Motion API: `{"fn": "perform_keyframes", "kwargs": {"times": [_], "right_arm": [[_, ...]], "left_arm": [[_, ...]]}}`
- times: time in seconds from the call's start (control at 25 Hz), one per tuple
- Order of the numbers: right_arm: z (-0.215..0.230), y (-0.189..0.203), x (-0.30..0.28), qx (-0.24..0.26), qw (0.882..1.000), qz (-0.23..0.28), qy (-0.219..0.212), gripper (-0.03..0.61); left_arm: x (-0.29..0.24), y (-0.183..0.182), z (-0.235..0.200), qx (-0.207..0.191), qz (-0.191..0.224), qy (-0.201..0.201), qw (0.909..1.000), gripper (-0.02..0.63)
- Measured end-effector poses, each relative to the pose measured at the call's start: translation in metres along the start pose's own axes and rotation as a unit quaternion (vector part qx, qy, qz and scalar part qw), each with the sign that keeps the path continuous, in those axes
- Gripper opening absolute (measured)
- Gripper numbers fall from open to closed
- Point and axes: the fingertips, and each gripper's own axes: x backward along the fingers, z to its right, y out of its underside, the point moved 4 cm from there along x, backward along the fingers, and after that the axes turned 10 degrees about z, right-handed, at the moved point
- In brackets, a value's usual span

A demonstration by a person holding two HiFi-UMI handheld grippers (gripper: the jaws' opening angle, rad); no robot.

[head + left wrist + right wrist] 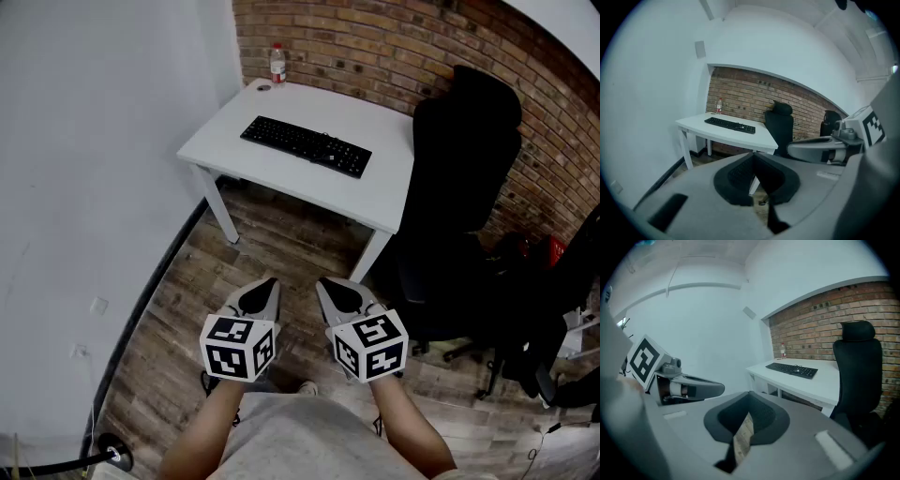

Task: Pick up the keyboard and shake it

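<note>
On the white desk (394,141), a black keyboard (305,146)

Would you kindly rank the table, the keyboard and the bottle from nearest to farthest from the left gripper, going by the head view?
1. Table, its front edge ahead of the left gripper.
2. Keyboard, lying mid-table.
3. Bottle, at the table's far back corner.

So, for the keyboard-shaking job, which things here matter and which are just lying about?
For the job: keyboard; the white table it lies on; left gripper and right gripper, both with jaws shut and empty, well short of the table.

Lying about: bottle at the table's far corner; black office chair beside the table.
</note>
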Motion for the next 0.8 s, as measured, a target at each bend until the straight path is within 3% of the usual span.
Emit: {"fn": "perform_keyframes", "kwargs": {"times": [0.36, 0.8], "right_arm": [[0.008, 0.001, -0.021, -0.005, 1.0, -0.003, 0.004, 0.011], [0.025, -0.013, -0.101, -0.007, 1.0, -0.019, 0.012, 0.011]], "left_arm": [[-0.016, -0.005, -0.014, 0.002, -0.003, 0.0, 1.0, -0.008], [-0.078, -0.031, -0.073, 0.007, -0.011, 0.027, 0.9996, -0.008]]}}
